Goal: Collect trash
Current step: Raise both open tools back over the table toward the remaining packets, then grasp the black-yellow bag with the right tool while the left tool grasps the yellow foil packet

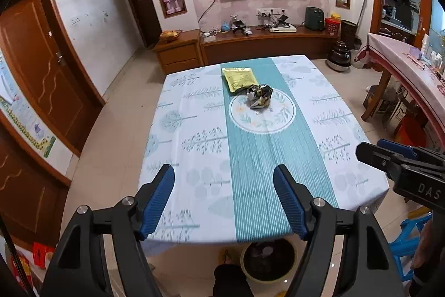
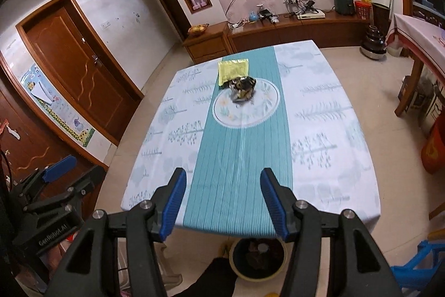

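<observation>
A crumpled foil wrapper (image 1: 259, 96) (image 2: 242, 89) lies on the round print in the middle of the table (image 1: 194, 146) (image 2: 328, 146). A flat yellow packet (image 1: 240, 77) (image 2: 232, 70) lies just behind it, touching it. My left gripper (image 1: 224, 176) hangs open above the table's near edge, nothing between its blue pads. My right gripper (image 2: 222, 178) is open too, also over the near edge and holding nothing. Each gripper shows at the side of the other's view: the right gripper (image 1: 372, 151) and the left gripper (image 2: 59, 167).
A round bin (image 1: 268, 259) (image 2: 257, 258) stands on the floor under the near edge of the table. A blue stool (image 1: 411, 238) is at the right. A second table (image 1: 403, 66) stands at the far right, a TV cabinet (image 1: 267, 42) behind.
</observation>
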Motion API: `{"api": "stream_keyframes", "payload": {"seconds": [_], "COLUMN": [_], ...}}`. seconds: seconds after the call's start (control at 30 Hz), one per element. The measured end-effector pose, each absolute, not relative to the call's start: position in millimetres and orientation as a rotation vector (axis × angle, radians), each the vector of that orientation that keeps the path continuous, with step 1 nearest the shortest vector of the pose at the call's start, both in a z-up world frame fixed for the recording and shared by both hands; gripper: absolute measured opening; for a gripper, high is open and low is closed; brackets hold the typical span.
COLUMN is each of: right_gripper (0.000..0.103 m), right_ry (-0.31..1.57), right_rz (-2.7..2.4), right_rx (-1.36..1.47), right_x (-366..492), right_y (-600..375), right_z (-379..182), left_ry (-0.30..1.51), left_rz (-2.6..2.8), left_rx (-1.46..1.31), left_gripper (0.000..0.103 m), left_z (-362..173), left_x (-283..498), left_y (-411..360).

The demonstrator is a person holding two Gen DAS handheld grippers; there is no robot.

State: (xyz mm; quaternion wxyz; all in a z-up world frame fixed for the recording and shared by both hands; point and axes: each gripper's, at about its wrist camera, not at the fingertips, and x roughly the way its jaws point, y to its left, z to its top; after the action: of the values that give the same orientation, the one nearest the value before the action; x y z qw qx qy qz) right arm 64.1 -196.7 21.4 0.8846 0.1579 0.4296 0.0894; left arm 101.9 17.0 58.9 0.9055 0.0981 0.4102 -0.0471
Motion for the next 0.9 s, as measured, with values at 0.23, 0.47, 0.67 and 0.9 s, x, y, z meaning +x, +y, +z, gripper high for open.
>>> {"api": "stream_keyframes", "payload": {"seconds": [0.23,0.47,0.67,0.9], "right_gripper": [0.063,0.067,0.076,0.077], "right_ry": [0.919,1.005,1.055,1.164], "right_rz": [0.143,0.057,-0.031,-0.181], "right_rx": [0.317,0.383,0.519,0.699], "right_x": [131.6,234.0,329.7,417.8], "right_y": [-180.9,-168.7,-169.1,-184.9], "right_z": [14.4,-14.2,-66.2,-142.7], "left_ry": [0.882,1.004,1.052,1.122], "left_rz": [-0.176,-0.229,-0.244,-0.294], "left_rx": [0.219,0.217,0.253,0.18], "left_gripper": [0.075,0.075,0.075,0.075], "left_z": [35.2,-0.2,-36.6,-64.1], "left_x": [201.7,331.7,429.6,510.6], "left_y": [28.9,53.8,69.4,66.7]}}
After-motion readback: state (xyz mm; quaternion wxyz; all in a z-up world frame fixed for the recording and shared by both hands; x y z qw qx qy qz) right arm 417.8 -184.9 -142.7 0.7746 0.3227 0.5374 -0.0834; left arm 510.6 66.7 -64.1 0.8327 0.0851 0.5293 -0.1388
